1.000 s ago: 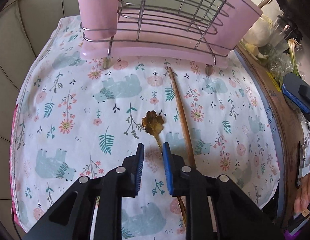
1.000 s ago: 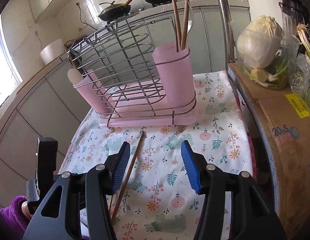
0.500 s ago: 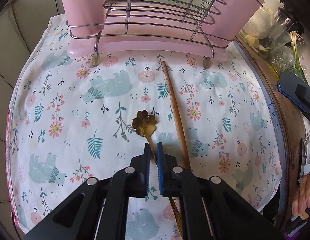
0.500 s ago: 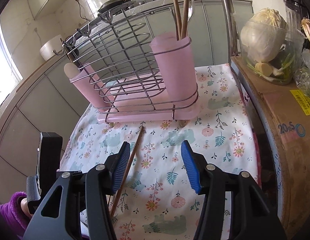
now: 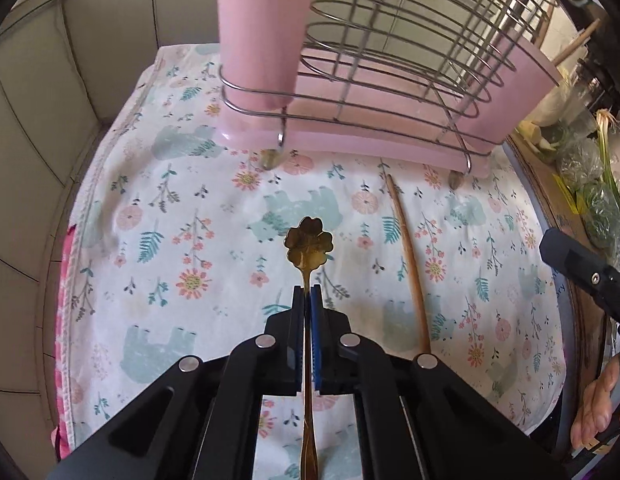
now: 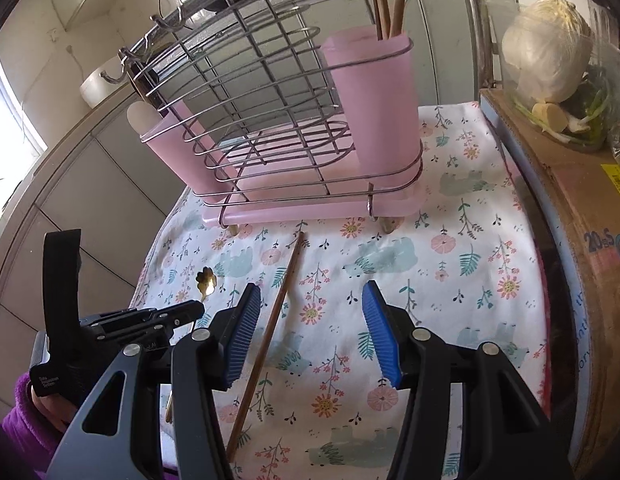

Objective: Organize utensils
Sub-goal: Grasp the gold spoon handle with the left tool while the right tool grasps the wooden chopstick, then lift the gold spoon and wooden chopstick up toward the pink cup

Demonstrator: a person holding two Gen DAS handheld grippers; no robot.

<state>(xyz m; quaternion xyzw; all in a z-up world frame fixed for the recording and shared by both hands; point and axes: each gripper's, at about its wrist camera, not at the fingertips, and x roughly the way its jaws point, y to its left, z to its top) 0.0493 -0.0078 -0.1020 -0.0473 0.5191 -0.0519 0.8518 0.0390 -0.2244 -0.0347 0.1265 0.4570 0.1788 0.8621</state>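
Since a second ago left fingers [image 5: 307, 294] have closed on the gold flower-bowled spoon [image 5: 310, 242], now lifted just above the floral cloth [image 5: 181, 248], mid-frame. Keep it level toward the pink wire-framed utensil rack [image 5: 390, 92]. Right gripper [image 6: 310, 316] gapes empty over the wooden chopstick [image 6: 277, 312].

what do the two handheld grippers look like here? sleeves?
Both the left gripper and right gripper are matte black, with angular fingers, silver round pivot pins and ribbed blue pads. Small white lettering marks the left one's body. A fuzzy purple sleeve covers the left wrist.
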